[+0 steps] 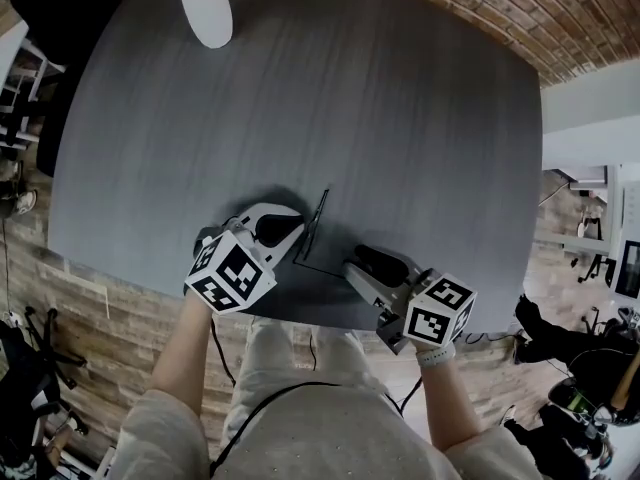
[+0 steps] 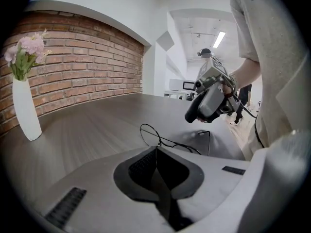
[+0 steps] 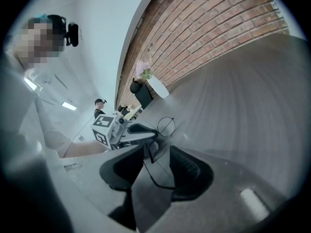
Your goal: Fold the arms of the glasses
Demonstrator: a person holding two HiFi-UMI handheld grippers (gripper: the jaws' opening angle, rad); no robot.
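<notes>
Working on table, near front edge. Held by left gripper, jaws closed on front of glasses. Straddled by right gripper, jaws wide apart, side arm loose between pads, none pressing. Judged thin wire: light, springy, easily bent; best pushed mid-arm, gently.

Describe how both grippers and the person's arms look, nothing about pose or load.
The left gripper and the right gripper both have pale grey shells with black padded tongs. Each carries a cube of black-and-white square markers at its rear. Thin black cables trail back toward the body. The person wears light short sleeves and a white wristband on the right wrist.
</notes>
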